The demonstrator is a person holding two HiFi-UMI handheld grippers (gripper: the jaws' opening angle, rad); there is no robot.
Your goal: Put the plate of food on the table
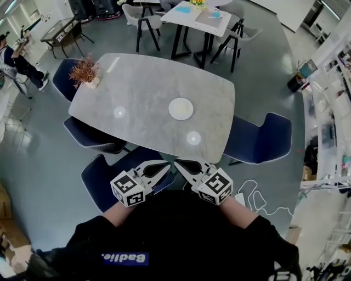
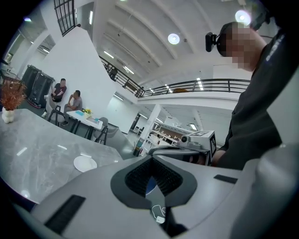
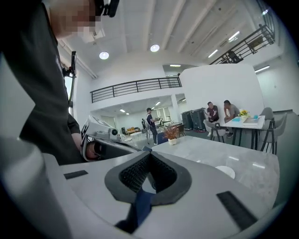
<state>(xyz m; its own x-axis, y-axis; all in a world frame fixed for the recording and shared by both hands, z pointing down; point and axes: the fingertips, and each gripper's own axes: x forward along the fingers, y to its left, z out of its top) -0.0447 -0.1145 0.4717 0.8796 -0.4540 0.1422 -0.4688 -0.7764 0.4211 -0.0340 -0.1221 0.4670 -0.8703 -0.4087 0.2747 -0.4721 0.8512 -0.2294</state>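
A white plate (image 1: 181,108) lies on the grey marble table (image 1: 142,88), right of its middle; I make out no food on it. Both grippers hover close to my body, off the table's near edge and well short of the plate. My left gripper (image 1: 168,164) and my right gripper (image 1: 177,163) are both shut with nothing between the jaws, and their tips almost touch each other. In the left gripper view the plate (image 2: 85,163) shows far to the left of the shut left gripper (image 2: 152,158). In the right gripper view the plate (image 3: 225,172) sits right of the shut right gripper (image 3: 149,154).
A potted dry plant (image 1: 85,71) stands at the table's far left corner. Blue chairs (image 1: 263,137) ring the table. A second table (image 1: 200,16) with chairs stands behind. Shelving (image 1: 334,110) lines the right side, a white cable (image 1: 252,195) lies on the floor, and a seated person (image 1: 16,60) is at far left.
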